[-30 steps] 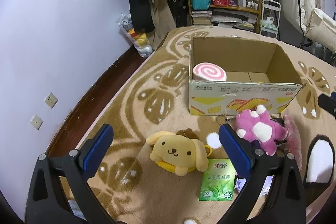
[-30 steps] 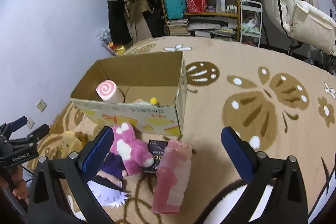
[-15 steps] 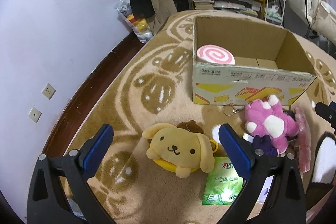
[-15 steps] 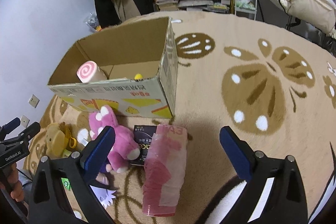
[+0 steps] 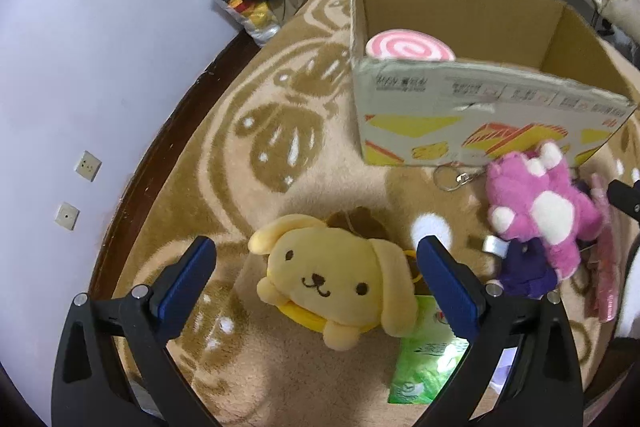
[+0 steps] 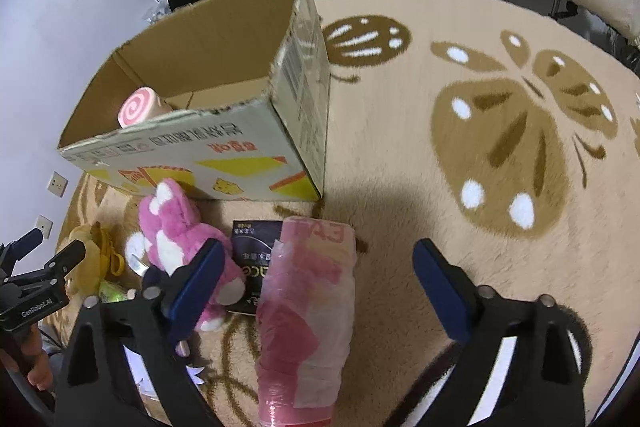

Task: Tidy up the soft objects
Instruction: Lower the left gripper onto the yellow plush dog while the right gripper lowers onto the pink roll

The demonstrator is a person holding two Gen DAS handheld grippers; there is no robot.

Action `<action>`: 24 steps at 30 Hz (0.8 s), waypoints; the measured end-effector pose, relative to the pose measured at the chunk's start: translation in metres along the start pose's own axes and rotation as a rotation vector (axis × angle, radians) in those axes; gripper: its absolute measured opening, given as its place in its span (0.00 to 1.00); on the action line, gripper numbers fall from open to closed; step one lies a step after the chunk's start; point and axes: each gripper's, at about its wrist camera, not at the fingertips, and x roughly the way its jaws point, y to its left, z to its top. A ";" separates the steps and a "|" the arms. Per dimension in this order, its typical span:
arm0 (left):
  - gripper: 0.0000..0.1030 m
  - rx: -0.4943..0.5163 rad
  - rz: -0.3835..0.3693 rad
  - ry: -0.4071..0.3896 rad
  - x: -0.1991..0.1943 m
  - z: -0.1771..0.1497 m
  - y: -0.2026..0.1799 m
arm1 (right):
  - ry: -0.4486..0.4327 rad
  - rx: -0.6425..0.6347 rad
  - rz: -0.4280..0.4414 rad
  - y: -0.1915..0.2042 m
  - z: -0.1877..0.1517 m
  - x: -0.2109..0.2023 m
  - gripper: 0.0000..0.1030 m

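Both grippers are held spread above soft toys scattered on the rug.

The left gripper is seen wide apart and holding nothing, with the yellow dog plush lying between its fingers on the patterned rug. A green packet is partly covered by the plush at 5 o'clock. The pink plush lies at 2 o'clock, just beside the cardboard box, in which a pink swirl cushion is kept. The right gripper is likewise spread and holding nothing, over a pink plastic-wrapped pack that overlaps a dark booklet.
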 end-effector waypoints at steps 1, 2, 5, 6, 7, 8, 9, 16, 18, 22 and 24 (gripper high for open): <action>0.97 0.002 0.005 0.005 0.002 0.000 0.000 | 0.005 0.004 0.001 -0.001 0.000 0.001 0.92; 0.97 0.004 0.010 0.014 0.004 -0.001 0.000 | 0.014 0.009 0.001 -0.002 -0.001 0.003 0.90; 0.97 0.001 0.007 0.041 0.012 -0.001 0.001 | 0.036 0.021 0.013 -0.004 -0.001 0.008 0.83; 0.97 -0.002 0.004 0.049 0.014 -0.001 0.001 | 0.042 0.022 0.016 -0.005 -0.001 0.009 0.82; 0.97 -0.003 0.002 0.056 0.017 0.000 0.001 | 0.053 0.025 0.021 -0.005 -0.001 0.012 0.79; 0.97 -0.004 0.000 0.060 0.019 0.000 0.000 | 0.060 0.025 0.026 -0.005 -0.001 0.013 0.77; 0.97 -0.004 -0.002 0.064 0.021 0.001 0.000 | 0.067 0.025 0.030 -0.005 -0.001 0.015 0.76; 0.97 -0.008 -0.011 0.104 0.032 0.001 -0.004 | 0.112 0.017 0.052 -0.001 0.000 0.029 0.59; 0.97 -0.007 -0.013 0.112 0.035 0.000 -0.005 | 0.111 0.014 0.055 0.000 0.001 0.029 0.59; 0.97 -0.007 -0.035 0.132 0.041 -0.001 -0.007 | 0.109 0.017 0.064 0.000 0.005 0.032 0.58; 0.96 -0.005 -0.035 0.141 0.044 -0.002 -0.008 | 0.107 0.010 0.064 0.001 0.006 0.034 0.58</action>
